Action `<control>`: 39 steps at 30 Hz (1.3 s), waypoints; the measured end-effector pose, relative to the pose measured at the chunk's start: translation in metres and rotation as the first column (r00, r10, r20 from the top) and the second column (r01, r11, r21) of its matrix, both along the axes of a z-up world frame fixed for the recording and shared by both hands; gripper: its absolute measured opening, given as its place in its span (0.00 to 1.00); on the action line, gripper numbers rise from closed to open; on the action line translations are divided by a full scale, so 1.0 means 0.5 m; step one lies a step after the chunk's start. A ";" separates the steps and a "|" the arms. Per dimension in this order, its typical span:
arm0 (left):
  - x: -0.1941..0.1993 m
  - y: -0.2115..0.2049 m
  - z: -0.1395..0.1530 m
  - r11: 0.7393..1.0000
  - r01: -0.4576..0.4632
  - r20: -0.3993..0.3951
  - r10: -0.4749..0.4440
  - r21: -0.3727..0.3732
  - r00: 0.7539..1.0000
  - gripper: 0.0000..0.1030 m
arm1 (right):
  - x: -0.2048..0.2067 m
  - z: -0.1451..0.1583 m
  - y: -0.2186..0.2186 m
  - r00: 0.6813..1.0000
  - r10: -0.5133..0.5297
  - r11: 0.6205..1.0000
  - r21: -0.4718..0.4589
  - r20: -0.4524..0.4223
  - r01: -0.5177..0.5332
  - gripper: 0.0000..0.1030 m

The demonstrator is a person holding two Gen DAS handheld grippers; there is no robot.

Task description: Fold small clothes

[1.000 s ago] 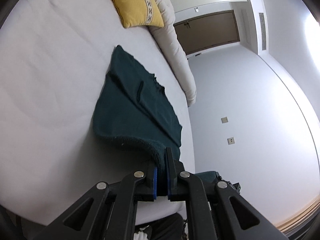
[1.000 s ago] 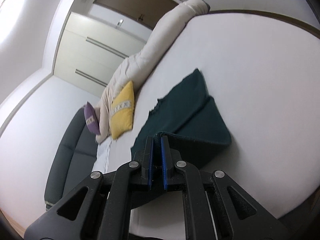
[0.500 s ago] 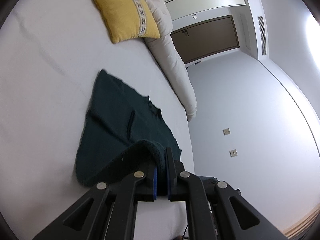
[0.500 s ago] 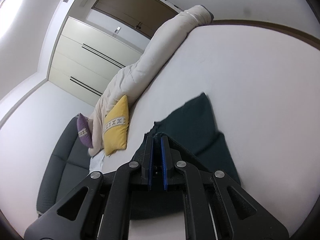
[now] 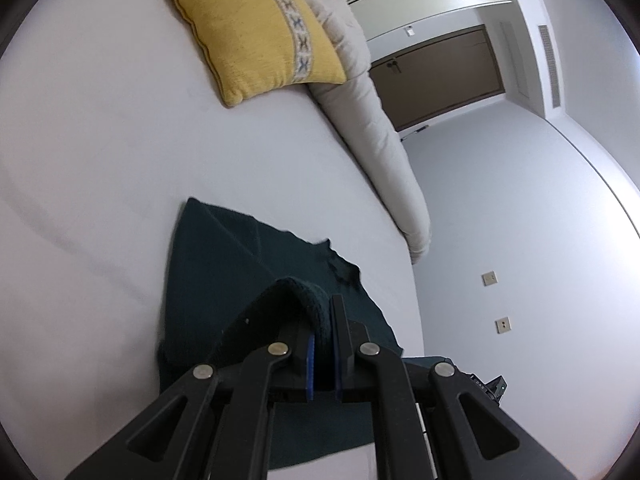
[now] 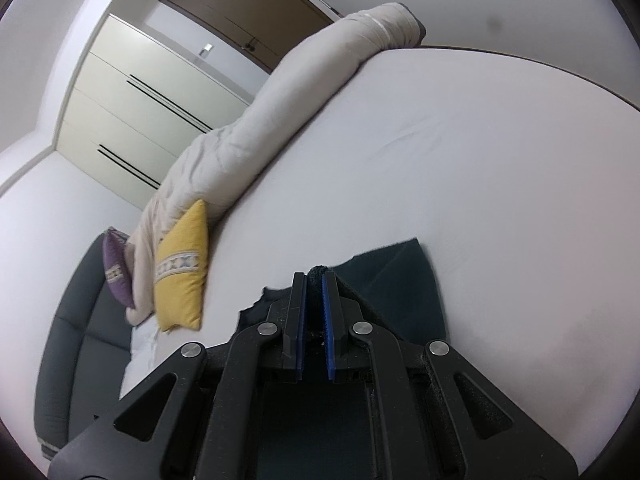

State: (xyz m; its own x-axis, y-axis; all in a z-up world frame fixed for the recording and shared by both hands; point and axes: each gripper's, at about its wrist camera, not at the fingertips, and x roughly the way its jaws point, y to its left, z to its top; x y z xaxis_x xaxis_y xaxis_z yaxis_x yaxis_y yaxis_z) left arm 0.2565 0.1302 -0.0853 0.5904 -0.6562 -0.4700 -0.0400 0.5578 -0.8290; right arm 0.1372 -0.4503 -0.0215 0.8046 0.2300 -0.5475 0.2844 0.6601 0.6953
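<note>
A dark green knitted garment (image 5: 224,256) lies on the white bed sheet (image 5: 100,160). My left gripper (image 5: 324,312) is shut on a raised edge of it, and the cloth curls over the left finger. In the right wrist view the same garment (image 6: 400,280) spreads ahead of my right gripper (image 6: 314,280), which is shut on another edge; a bit of knit pokes up between the blue pads (image 6: 326,320). Both held edges hang over the flat part of the garment. The cloth under the grippers is hidden.
A yellow cushion (image 5: 256,28) lies on the bed beyond the garment, against a rolled beige duvet (image 5: 380,140). The right wrist view also has a purple cushion (image 6: 116,272) on a dark grey sofa (image 6: 68,352). A wardrobe (image 6: 132,112) and a brown door (image 5: 436,76) stand behind.
Both grippers have carried their held edges forward over the garment toward its far end. The fold has lengthened, and the yellow cushion looms closer in the left wrist view.
</note>
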 end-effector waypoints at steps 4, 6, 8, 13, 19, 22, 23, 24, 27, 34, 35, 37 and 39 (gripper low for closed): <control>0.057 -0.006 -0.031 1.000 -0.002 -0.032 0.002 0.012 1.000 0.07 | 0.084 -0.038 -0.004 0.999 -0.010 1.000 -0.019 -0.039 0.010 0.06; 0.088 -0.009 -0.045 1.000 -0.005 -0.044 0.007 0.024 0.999 0.07 | 0.120 -0.058 -0.012 0.998 -0.023 1.000 -0.018 -0.057 0.022 0.06; 0.119 -0.014 -0.059 0.999 -0.007 -0.056 0.009 0.036 0.998 0.07 | 0.158 -0.080 -0.020 0.996 -0.034 0.999 -0.020 -0.081 0.032 0.06; 0.186 -0.033 -0.097 0.997 -0.006 -0.094 0.013 0.075 0.996 0.07 | 0.240 -0.145 -0.035 0.988 -0.057 0.998 -0.033 -0.146 0.053 0.06; 0.248 -0.048 -0.152 0.997 0.001 -0.142 0.011 0.078 0.990 0.09 | 0.304 -0.222 -0.051 0.972 -0.097 0.995 -0.038 -0.216 0.091 0.06; 0.250 -0.050 -0.171 0.997 0.007 -0.160 0.004 0.070 0.987 0.15 | 0.323 -0.250 -0.051 0.966 -0.101 0.995 -0.043 -0.238 0.093 0.12; 0.246 -0.045 -0.173 0.999 0.006 -0.158 0.002 0.049 0.987 0.21 | 0.323 -0.252 -0.048 0.965 -0.102 0.995 -0.047 -0.240 0.093 0.25; 0.239 -0.036 -0.172 1.000 0.001 -0.154 0.003 0.030 0.988 0.26 | 0.329 -0.253 -0.048 0.967 -0.103 0.994 -0.051 -0.231 0.094 0.34; 0.211 -0.015 -0.149 0.998 -0.033 -0.120 0.040 0.059 0.992 0.45 | 0.314 -0.228 -0.041 0.971 -0.143 0.986 -0.110 -0.189 0.124 0.63; 0.127 -0.008 -0.115 0.992 -0.014 -0.073 0.024 0.128 0.997 0.51 | 0.278 -0.190 0.011 0.984 -0.062 0.982 -0.188 -0.168 0.030 0.62; 0.102 -0.007 -0.114 0.990 -0.014 -0.066 0.023 0.140 0.998 0.54 | 0.265 -0.187 0.023 0.985 -0.039 0.979 -0.206 -0.169 0.004 0.62; 0.073 -0.003 -0.116 0.986 -0.018 -0.072 0.031 0.163 0.997 0.56 | 0.240 -0.186 0.045 0.984 0.003 0.968 -0.246 -0.177 -0.047 0.62; 0.045 0.003 -0.119 0.985 -0.033 -0.070 0.045 0.167 0.997 0.58 | 0.220 -0.192 0.073 0.979 0.044 0.949 -0.299 -0.201 -0.104 0.62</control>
State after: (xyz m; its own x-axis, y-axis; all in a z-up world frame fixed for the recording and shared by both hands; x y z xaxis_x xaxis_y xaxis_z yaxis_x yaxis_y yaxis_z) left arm 0.2790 0.1315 -0.1447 0.5740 -0.5427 -0.6131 -0.1212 0.6842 -0.7192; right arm 0.2470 -0.4140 -0.1177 0.6665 0.0821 -0.7410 0.3329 0.8566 0.3944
